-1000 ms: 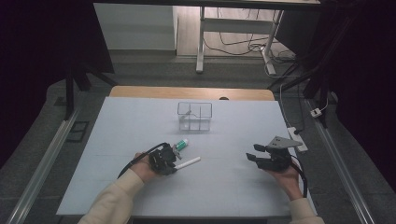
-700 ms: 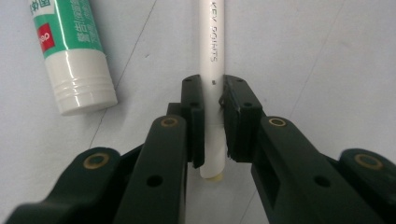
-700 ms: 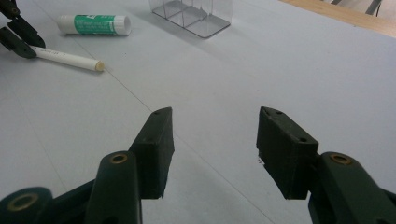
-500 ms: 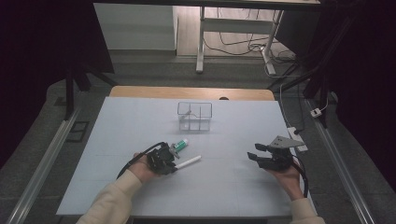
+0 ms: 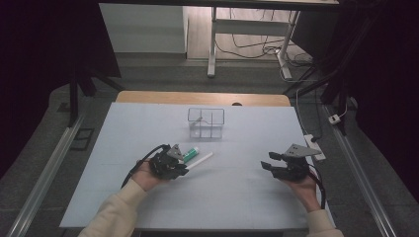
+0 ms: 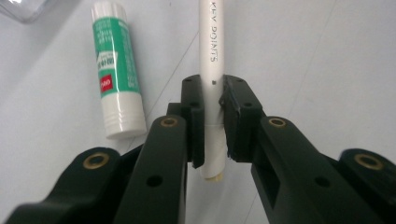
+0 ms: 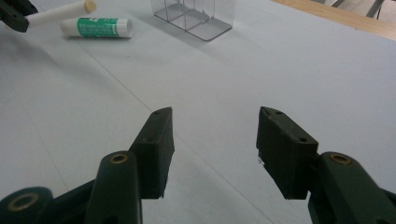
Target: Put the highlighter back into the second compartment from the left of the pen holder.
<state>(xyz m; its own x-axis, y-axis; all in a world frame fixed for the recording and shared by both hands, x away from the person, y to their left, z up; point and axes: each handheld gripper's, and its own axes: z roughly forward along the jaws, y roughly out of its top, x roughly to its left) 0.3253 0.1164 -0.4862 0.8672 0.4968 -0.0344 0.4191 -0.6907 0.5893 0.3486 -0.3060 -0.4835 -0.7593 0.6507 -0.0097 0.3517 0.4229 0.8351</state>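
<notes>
On the pale worktop (image 5: 148,197) a clear divided organiser (image 5: 206,122) stands near the far edge, with nothing visible inside it. The left gripper (image 6: 211,116) has its jaws pinched on a white marker pen (image 6: 210,42) toward the near left, beside a green glue stick (image 6: 116,70) lying flat. The right gripper (image 7: 212,144) waits with jaws spread near the right edge; carrying the pen and stick to the organiser looks yet to be done.

The high view looks forward and down over the whole bench (image 5: 148,197); each hand-held gripper view sits low and close, and all three share the glue stick (image 6: 116,74) and clear organizer (image 7: 194,16)
</notes>
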